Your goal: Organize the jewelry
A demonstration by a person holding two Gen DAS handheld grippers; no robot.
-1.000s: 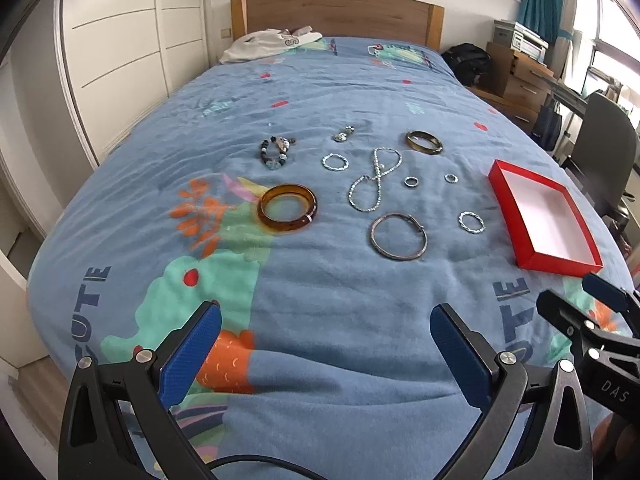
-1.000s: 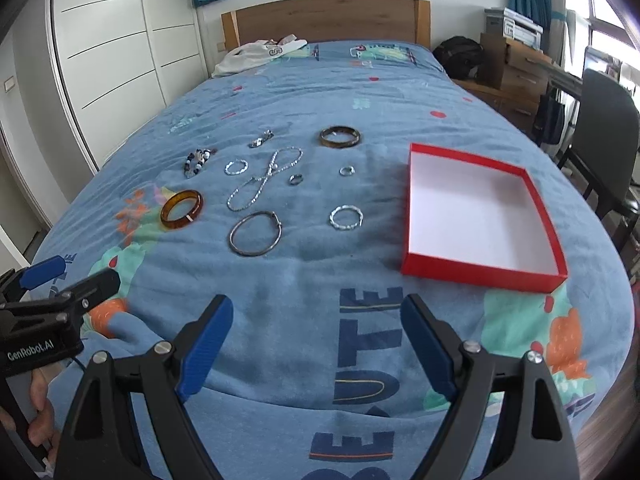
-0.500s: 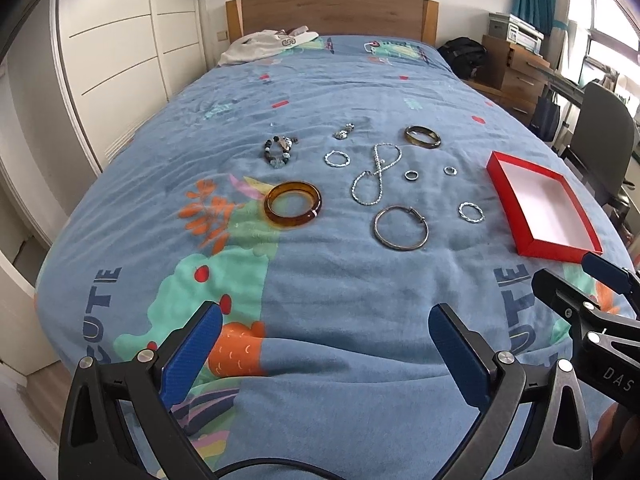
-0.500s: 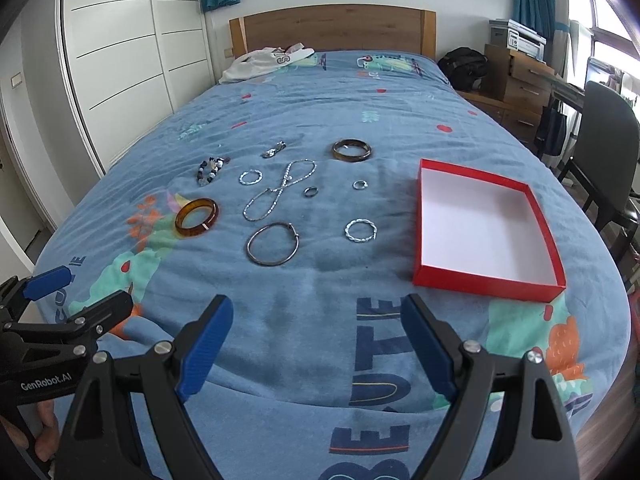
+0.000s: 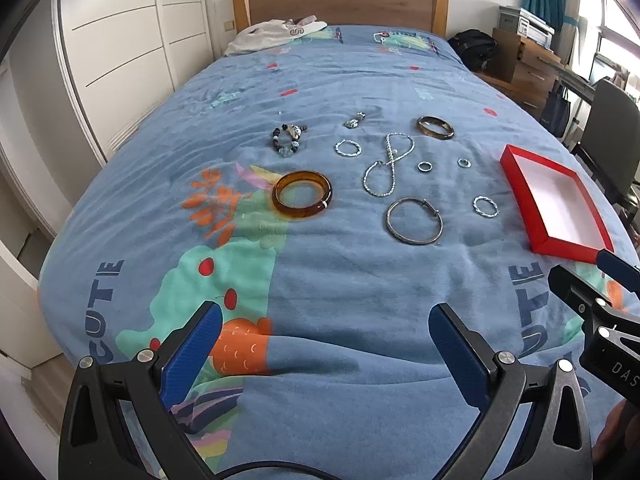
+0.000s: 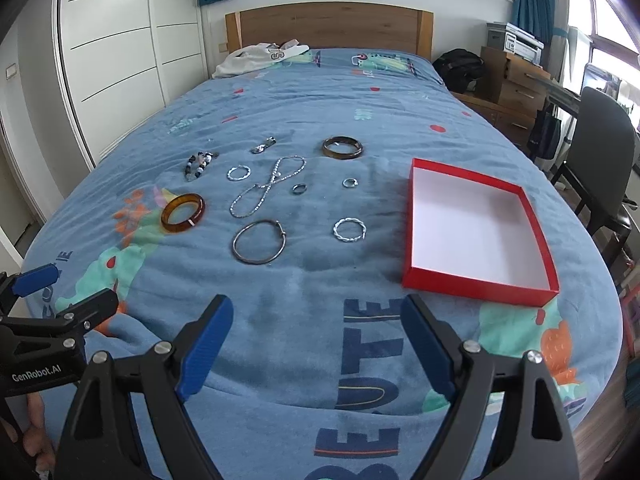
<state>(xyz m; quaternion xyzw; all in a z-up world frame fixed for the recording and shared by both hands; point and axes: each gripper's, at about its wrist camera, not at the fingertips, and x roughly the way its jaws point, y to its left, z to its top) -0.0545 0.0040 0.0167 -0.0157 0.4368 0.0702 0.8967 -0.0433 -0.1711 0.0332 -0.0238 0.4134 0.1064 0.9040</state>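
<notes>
The jewelry is all lying loose on the blue bedspread [image 6: 320, 120], and none of it is sitting in the red box [image 6: 476, 280], whose white floor is showing bare. By that reading the sorting is not yet begun: every piece is waiting to be carried over.

Nearest the box, a twisted silver ring [image 6: 349, 229] is lying just to its left, with a small ring [image 6: 349, 183] beyond it and a dark brown bangle [image 6: 343, 147] farther up the bed. In the middle a thin metal bangle [image 6: 259, 242] is lying below a silver chain necklace [image 6: 266, 191] looped in a figure-of-eight, and a second small ring [image 6: 299, 188] is sitting just beside the chain. Farther left, an amber bangle [image 6: 183, 213] is resting on the printed dinosaur, a beaded bracelet [image 6: 197, 165] and another twisted silver hoop [image 6: 238, 173] are lying above it, and a small silver charm [image 6: 263, 146] is lying at the top of the group. All are lying apart from one another.

The right gripper [image 6: 316, 342] is hovering over the near end of the bed with its blue pads spread wide and nothing between them, well short of the jewelry. The left gripper [image 5: 325, 350] is likewise hovering with its fingers wide and empty, to the left of the right one.

Ten pieces look to be left, and the twisted ring by the box seems the easiest first pick for the right gripper.
</notes>
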